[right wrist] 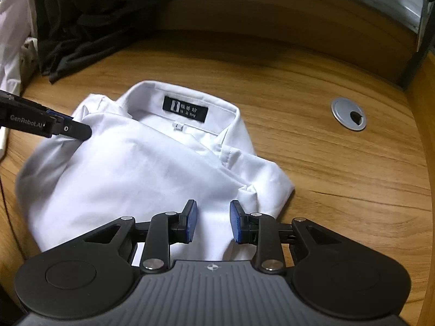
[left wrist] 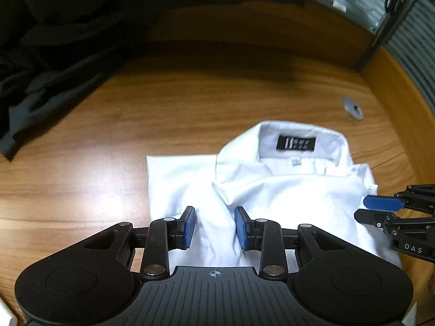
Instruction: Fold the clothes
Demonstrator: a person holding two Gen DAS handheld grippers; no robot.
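A white collared shirt (left wrist: 272, 190) lies folded on the wooden table (left wrist: 108, 149), collar with a black label away from me. It also shows in the right wrist view (right wrist: 141, 174). My left gripper (left wrist: 214, 226) is open, its blue pads on either side of a raised fold at the shirt's near edge. My right gripper (right wrist: 213, 221) is open over the shirt's near right part, holding nothing. The right gripper shows at the shirt's right edge in the left wrist view (left wrist: 365, 207). The left gripper shows at the shirt's left side in the right wrist view (right wrist: 74, 127).
A pile of black clothes (left wrist: 54, 54) lies at the back left of the table, also in the right wrist view (right wrist: 95, 19). A grey cable grommet (right wrist: 348, 114) sits in the table to the right. A black post (left wrist: 378, 32) and grey panel stand at the back right.
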